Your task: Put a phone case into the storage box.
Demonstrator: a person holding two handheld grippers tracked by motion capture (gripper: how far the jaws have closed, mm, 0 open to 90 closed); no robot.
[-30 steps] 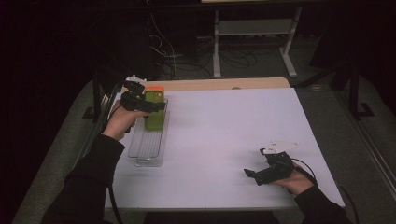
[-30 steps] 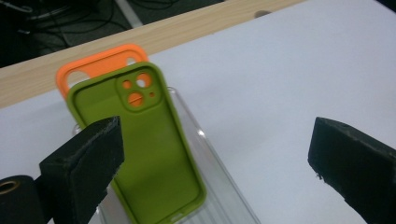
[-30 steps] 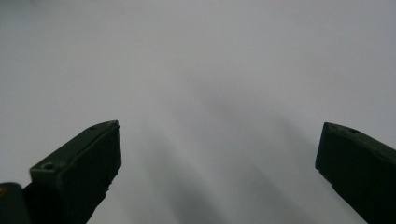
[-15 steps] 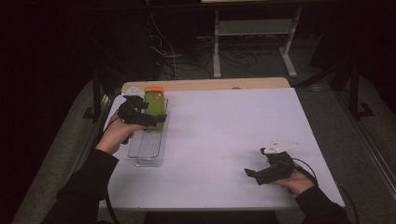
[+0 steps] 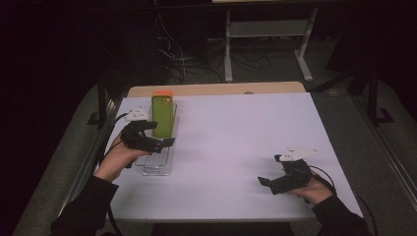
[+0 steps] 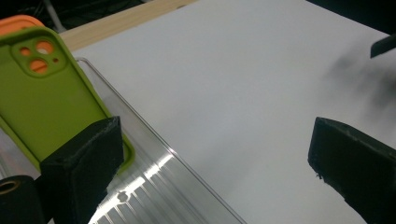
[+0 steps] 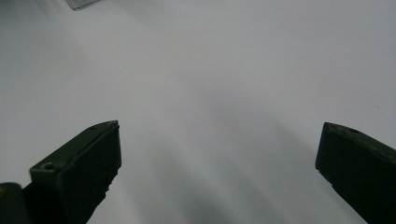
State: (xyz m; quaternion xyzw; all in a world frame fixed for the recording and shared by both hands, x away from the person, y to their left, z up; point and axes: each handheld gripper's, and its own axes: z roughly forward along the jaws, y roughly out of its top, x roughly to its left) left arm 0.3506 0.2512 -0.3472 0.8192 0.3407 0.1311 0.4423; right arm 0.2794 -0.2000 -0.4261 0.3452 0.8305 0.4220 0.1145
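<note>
The green phone (image 5: 163, 116) stands propped in the clear tray (image 5: 158, 166) at the counter's (image 5: 236, 142) nine o'clock. The left gripper (image 5: 164, 142), released and empty, could clip it over; the right gripper (image 5: 265, 183) idles released.

1. The room is dark; light falls mainly on the white desk (image 5: 236, 147).
2. A bare wooden strip (image 5: 216, 89) runs along the desk's far edge.
3. Grey floor (image 5: 373, 147) flanks the desk on both sides.
4. Behind stands a pale metal stand (image 5: 268, 29) with a shelf.
5. Loose cables (image 5: 182, 59) lie beside it, probably on the floor.
</note>
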